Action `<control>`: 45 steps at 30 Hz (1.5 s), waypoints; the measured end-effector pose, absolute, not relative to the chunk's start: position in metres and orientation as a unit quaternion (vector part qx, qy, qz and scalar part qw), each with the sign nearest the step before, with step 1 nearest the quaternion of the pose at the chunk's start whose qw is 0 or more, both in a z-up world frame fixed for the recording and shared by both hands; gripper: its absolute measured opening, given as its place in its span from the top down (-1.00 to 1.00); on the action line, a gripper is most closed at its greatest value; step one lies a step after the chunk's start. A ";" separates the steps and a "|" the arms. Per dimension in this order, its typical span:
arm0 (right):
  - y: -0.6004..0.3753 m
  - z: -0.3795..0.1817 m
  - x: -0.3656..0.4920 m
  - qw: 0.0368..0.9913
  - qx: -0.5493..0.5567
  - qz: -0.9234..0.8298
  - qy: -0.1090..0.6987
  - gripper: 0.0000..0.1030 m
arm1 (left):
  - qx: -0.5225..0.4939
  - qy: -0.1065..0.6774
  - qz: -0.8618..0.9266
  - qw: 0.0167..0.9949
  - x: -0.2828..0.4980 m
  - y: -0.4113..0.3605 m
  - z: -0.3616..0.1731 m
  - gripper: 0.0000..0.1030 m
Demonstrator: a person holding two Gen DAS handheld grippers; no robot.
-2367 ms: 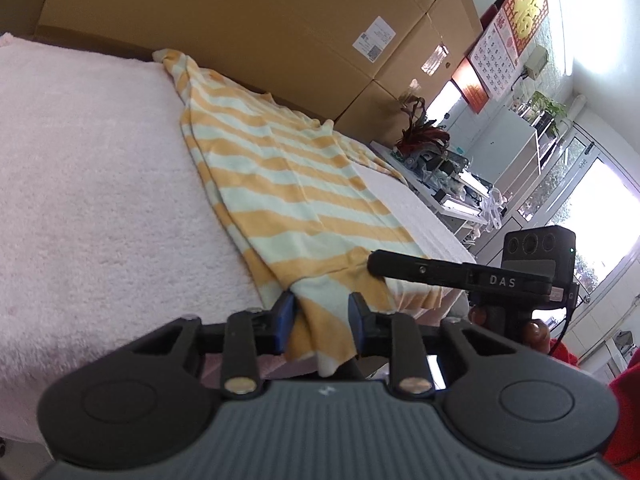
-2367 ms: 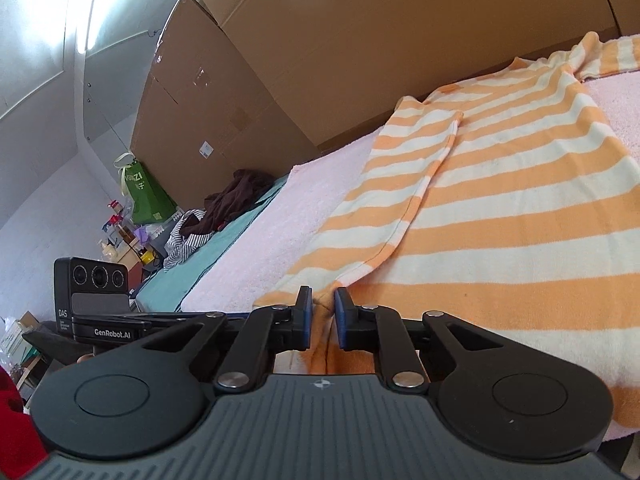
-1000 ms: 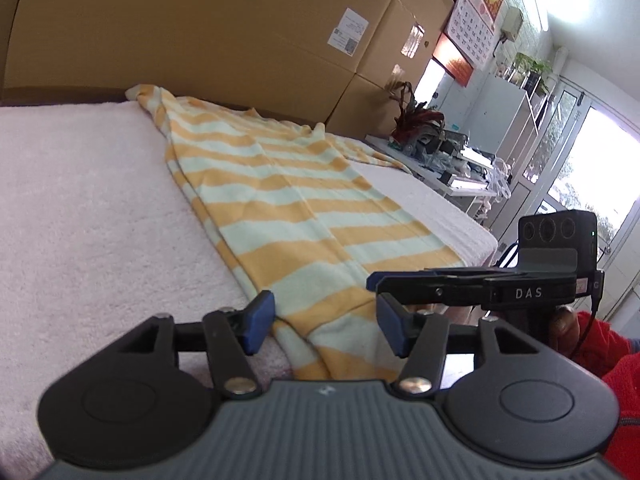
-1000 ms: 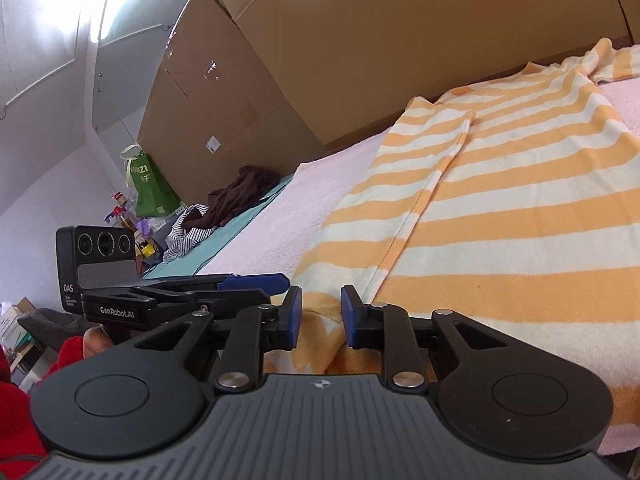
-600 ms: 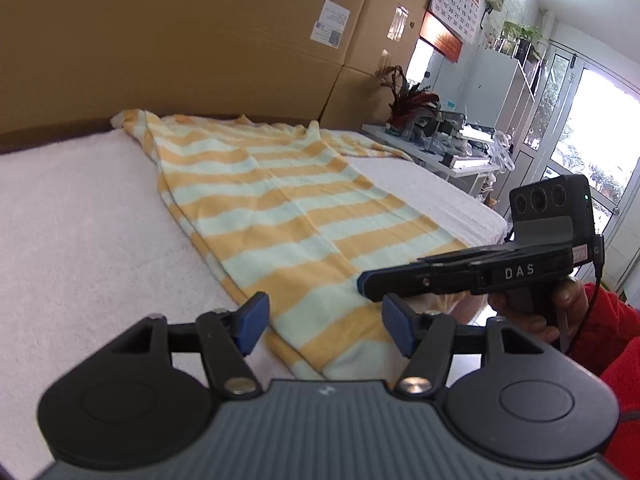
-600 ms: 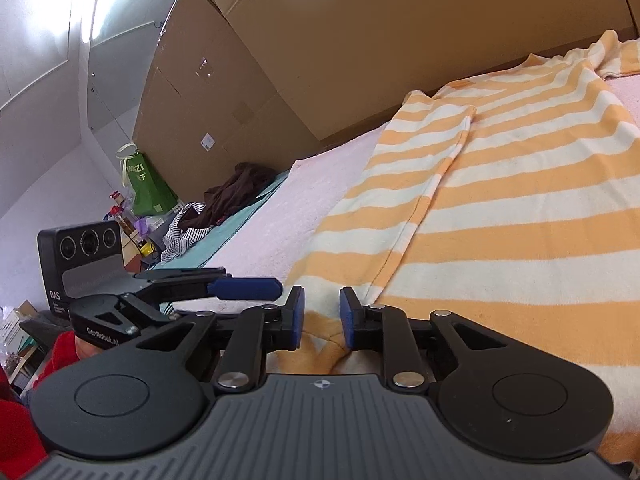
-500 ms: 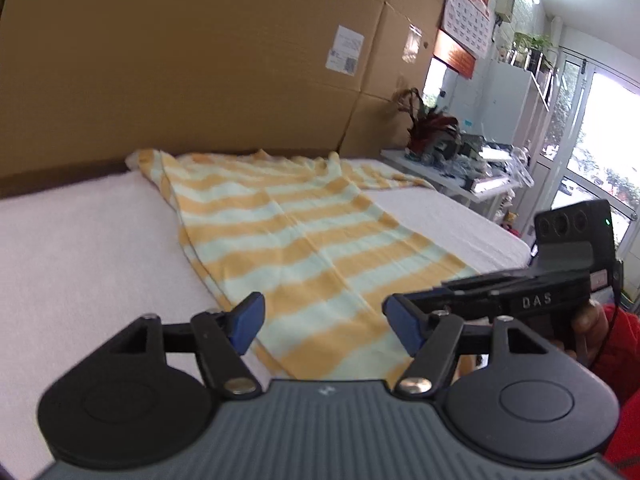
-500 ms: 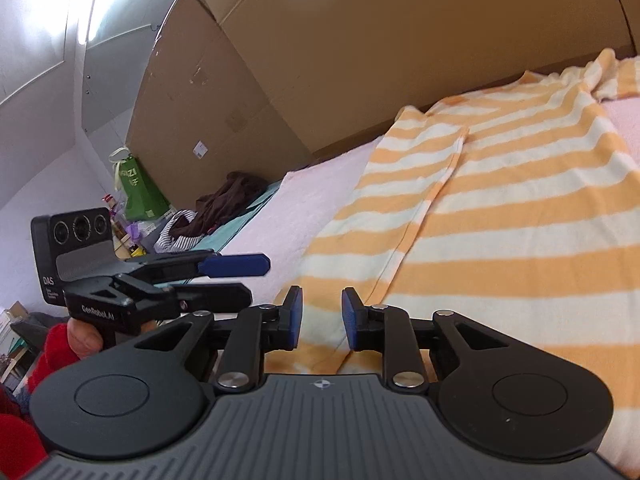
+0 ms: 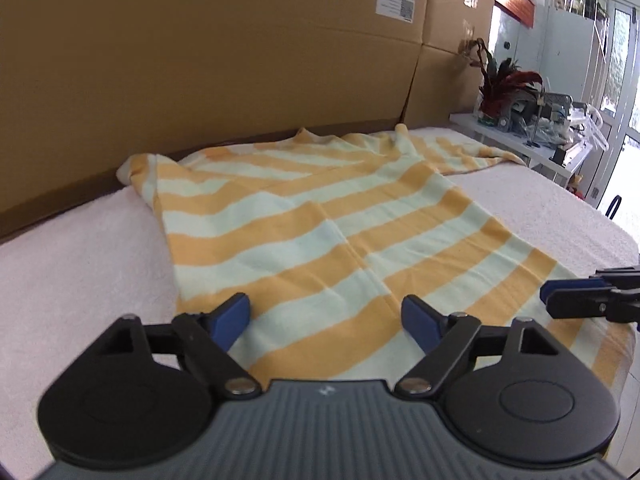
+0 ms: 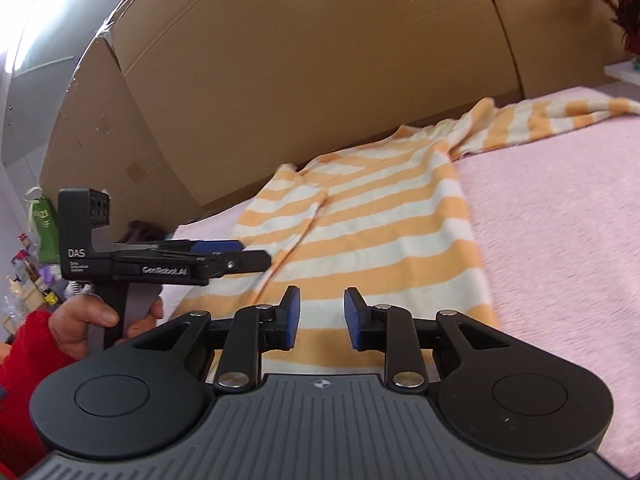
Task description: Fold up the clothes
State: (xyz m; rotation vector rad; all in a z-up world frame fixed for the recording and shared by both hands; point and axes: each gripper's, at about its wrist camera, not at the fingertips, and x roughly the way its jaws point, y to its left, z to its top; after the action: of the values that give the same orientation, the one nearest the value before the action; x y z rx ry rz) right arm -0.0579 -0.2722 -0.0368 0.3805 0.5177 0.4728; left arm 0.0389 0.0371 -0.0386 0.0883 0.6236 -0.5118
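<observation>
Soft knit sweater [image 9: 320,236], orange/pale stripes, lies flat on fuzzy pinkish towel cover [image 9: 76,256] – straight ahead of both tongs. Left gripper [image 9: 326,312] jaws wide apart, empty. Right gripper [image 10: 320,312] jaws apart, narrower gap, empty. Cardboard boxes [image 9: 208,52] behind.

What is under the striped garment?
The striped garment lies flat on a pink towel-like cover, visible around it. Whatever sits beneath the garment's middle is covered.
</observation>
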 end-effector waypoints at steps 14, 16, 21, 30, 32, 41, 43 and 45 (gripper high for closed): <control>-0.293 -0.046 -0.034 0.912 0.226 0.223 0.258 0.49 | -0.010 0.309 -0.273 0.911 0.161 -0.058 -0.042 -0.49; -0.295 -0.047 -0.032 0.910 0.234 0.226 0.258 0.50 | -0.025 0.316 -0.268 0.910 0.166 -0.059 -0.058 -0.47; -0.299 -0.049 -0.027 0.902 0.255 0.234 0.257 0.50 | -0.061 0.313 -0.299 0.900 0.166 -0.045 -0.060 -0.73; -0.417 -0.031 -0.001 0.890 0.394 -0.046 0.226 0.38 | -0.081 0.318 -0.321 0.888 0.171 -0.046 -0.062 -0.92; -0.433 -0.034 0.012 0.876 0.410 -0.095 0.234 0.41 | -0.081 0.318 -0.323 0.887 0.171 -0.046 -0.062 -0.94; -0.462 -0.042 0.065 0.832 0.495 -0.146 0.203 0.40 | -0.078 0.320 -0.327 0.886 0.171 -0.048 -0.063 -0.98; -0.468 -0.044 0.077 0.821 0.513 -0.156 0.196 0.40 | -0.078 0.320 -0.327 0.886 0.172 -0.048 -0.063 -0.98; -0.474 -0.045 0.089 0.809 0.531 -0.166 0.189 0.40 | -0.077 0.320 -0.327 0.886 0.172 -0.048 -0.063 -0.98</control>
State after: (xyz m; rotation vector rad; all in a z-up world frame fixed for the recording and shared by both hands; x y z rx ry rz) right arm 0.0886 -0.4738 -0.0453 1.1361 0.4032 -0.3542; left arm 0.1718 -0.0477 -0.0631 -0.1600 0.6661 -0.6803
